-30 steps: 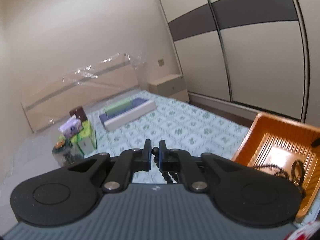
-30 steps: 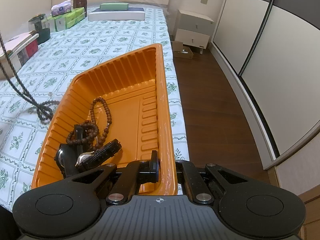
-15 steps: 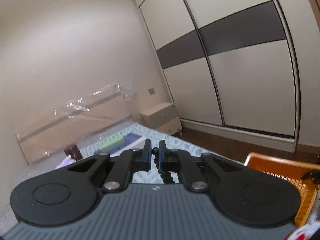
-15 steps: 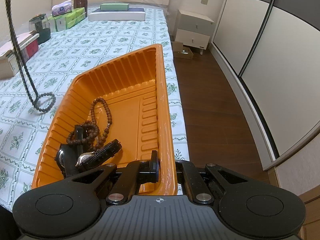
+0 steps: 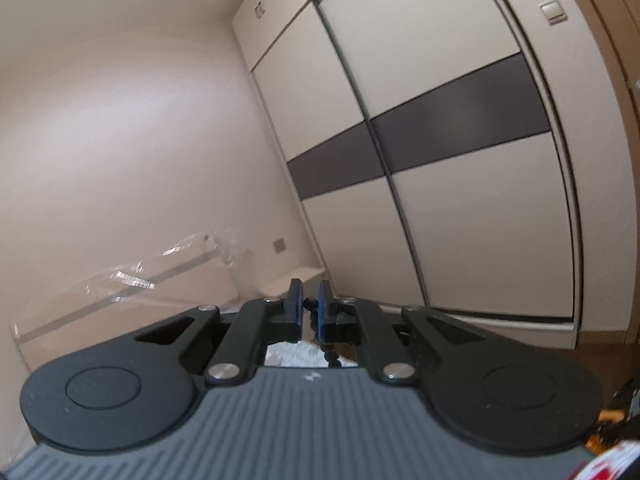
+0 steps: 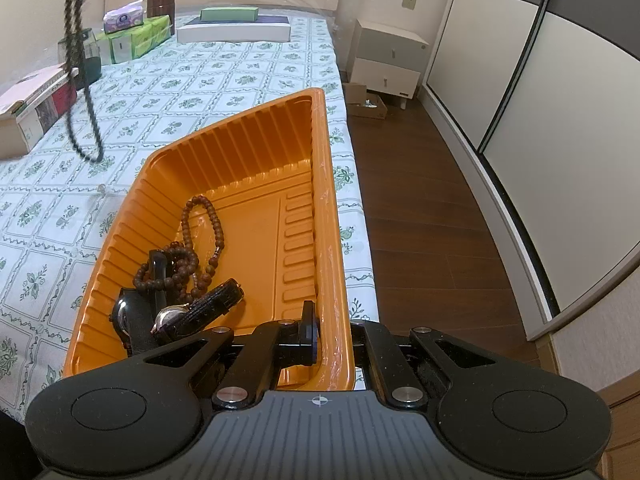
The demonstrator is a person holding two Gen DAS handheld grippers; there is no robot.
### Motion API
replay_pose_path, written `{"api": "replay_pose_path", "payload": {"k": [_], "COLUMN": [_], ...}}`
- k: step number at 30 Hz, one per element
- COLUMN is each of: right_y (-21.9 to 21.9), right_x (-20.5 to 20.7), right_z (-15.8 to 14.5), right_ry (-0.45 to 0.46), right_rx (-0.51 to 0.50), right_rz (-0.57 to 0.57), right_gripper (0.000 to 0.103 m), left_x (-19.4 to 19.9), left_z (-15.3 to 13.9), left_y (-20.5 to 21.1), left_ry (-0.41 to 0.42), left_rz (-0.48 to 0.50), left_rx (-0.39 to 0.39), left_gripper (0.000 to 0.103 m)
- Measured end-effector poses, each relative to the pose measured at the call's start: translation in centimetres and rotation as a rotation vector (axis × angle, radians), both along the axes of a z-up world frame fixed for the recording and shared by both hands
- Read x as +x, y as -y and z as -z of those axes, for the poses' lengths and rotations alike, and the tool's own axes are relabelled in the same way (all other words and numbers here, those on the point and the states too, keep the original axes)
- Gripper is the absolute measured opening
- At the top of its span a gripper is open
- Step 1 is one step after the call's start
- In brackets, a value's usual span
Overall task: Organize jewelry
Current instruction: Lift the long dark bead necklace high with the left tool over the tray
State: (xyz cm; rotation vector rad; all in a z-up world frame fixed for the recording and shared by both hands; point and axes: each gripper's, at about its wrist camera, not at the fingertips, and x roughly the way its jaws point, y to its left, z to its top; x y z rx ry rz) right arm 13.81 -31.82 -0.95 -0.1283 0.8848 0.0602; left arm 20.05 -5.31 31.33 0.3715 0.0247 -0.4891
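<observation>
My left gripper [image 5: 309, 305] is shut on a black bead necklace [image 5: 325, 350] and holds it high, pointing at the wardrobe. In the right wrist view the necklace [image 6: 82, 72] hangs as a long loop above the bed, left of the orange tray [image 6: 256, 152]. My right gripper [image 6: 326, 334] is shut on the tray's near right rim. Inside the tray lie a brown bead string [image 6: 200, 240] and black watches [image 6: 180, 312].
The tray sits on a bed with a green-patterned cover [image 6: 180, 80]. Books [image 6: 36, 108] lie at the left, tissue boxes [image 6: 136, 36] and flat boxes [image 6: 236, 26] at the far end. A nightstand [image 6: 388, 60] and wood floor [image 6: 420, 200] are on the right.
My left gripper has risen and tilted upward, lifting the black necklace off the bed cover so it now hangs free. The right gripper and tray have not moved.
</observation>
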Motion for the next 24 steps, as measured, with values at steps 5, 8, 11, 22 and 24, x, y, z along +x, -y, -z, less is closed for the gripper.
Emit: {"api": "replay_pose_path", "payload": {"k": [5,8,11,22,24], "right_y": [0.0,0.0,0.0,0.0,-0.1], "right_x": [0.0,0.0,0.0,0.0,0.0], "right_z": [0.0,0.1,0.1,0.3,0.3], "right_ry": [0.001,0.002,0.003,0.002,0.001], "right_rx": [0.001,0.002,0.003,0.006,0.006], "right_rz": [-0.001,-0.002,-0.003,-0.001,-0.003], "right_gripper": [0.004,0.004,0.004,0.004,0.004], "left_x": [-0.4,-0.5,-0.5,3.1,3.6], "left_z": [-1.5,-1.4,0.0,10.8,12.9], "left_y": [2.6,4.1,5.4,9.9,10.3], "left_ry": [0.022,0.019,-0.008,-0.263,-0.308], "left_rz": [0.059,0.088,0.11,0.154,0.156], "left_rx": [-0.005,0.003,0.013,0.125,0.142], "left_gripper": [0.006,0.006,0.006,0.006,0.006]}}
